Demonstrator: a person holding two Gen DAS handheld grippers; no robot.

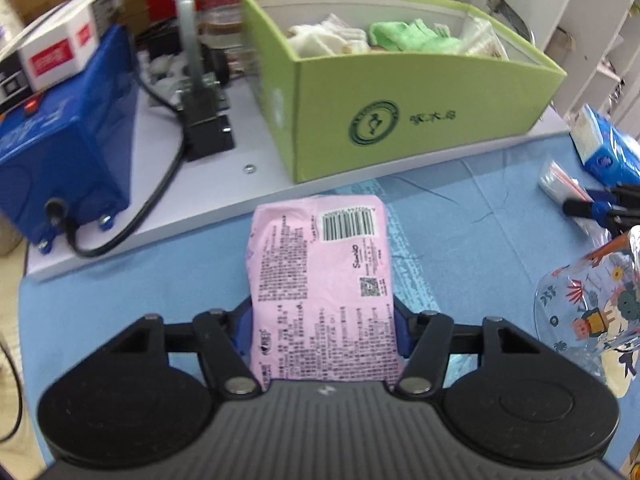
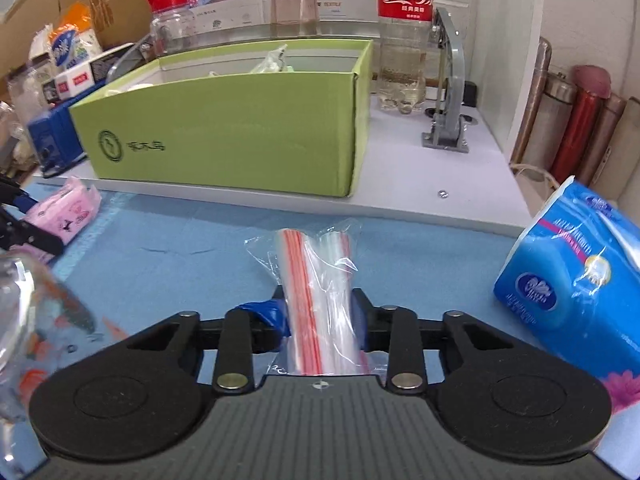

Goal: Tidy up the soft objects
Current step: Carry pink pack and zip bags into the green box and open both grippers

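The green box [image 1: 400, 92] stands at the back of the worktop [image 1: 120, 280] and it already holds some soft things: a white cloth [image 1: 324, 38] and a light green cloth [image 1: 412, 36] lie inside it, so part of the sorting looks done. The left hand-held gripper [image 1: 324, 332] is clamped on a pink pack [image 1: 320, 280], with the blue pads pressed on both of its long sides; the pack is just in front of the box, still outside it. The right hand-held gripper [image 2: 320, 320] is closed tight on a bunch of clear zip bags [image 2: 320, 292] with red strips, also in front of the box and a little to the right of its front wall. Both things seem to be gripped but not yet put in. Still waiting are a blue tissue pack [image 2: 580, 276], to the right of the box near the worktop edge, and a soft printed bag [image 1: 592, 292] in front of the box on the right. I judge the task is about in the middle: some items are in, two are in the grippers, and at least two remain.
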